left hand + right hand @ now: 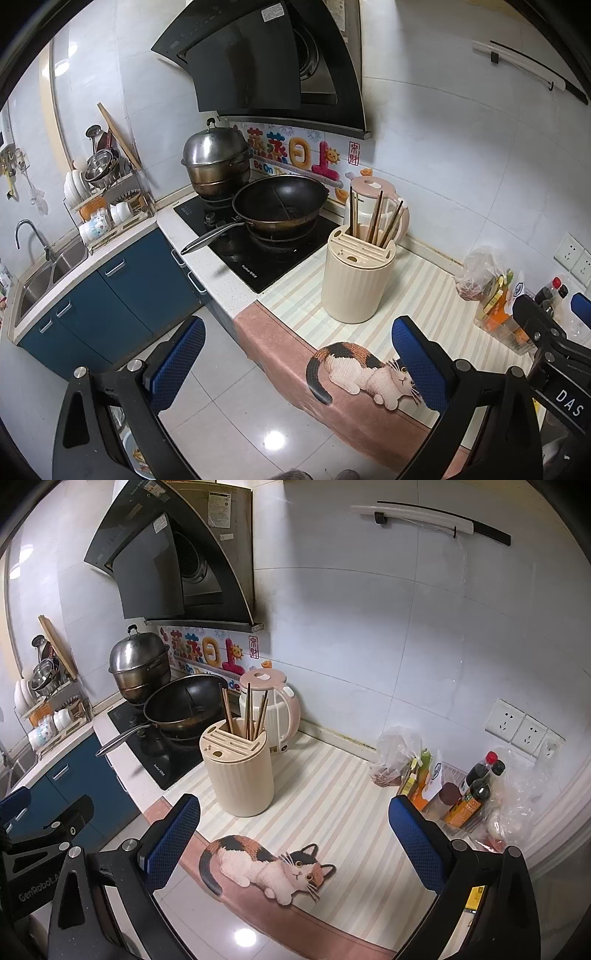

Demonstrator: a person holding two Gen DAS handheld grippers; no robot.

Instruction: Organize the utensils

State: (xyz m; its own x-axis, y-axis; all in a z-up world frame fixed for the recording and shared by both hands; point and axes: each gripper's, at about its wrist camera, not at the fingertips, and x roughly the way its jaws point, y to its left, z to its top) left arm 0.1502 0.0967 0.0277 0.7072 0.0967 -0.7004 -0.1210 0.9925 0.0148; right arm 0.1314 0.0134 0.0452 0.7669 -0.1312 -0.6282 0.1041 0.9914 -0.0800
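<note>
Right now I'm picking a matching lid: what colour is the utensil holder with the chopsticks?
Cream with vertical ribbing: utensil holder, clearest in the right wrist view.

Both views are evenly and fairly brightly lit by cool overhead light. A round glare spot sits on the glossy floor (274, 439), and soft highlights streak the wall tiles (369, 627). Shadows are faint. Fisheye distortion bends straight lines strongly, the corners darken to black, and focus stays sharp throughout.
</note>
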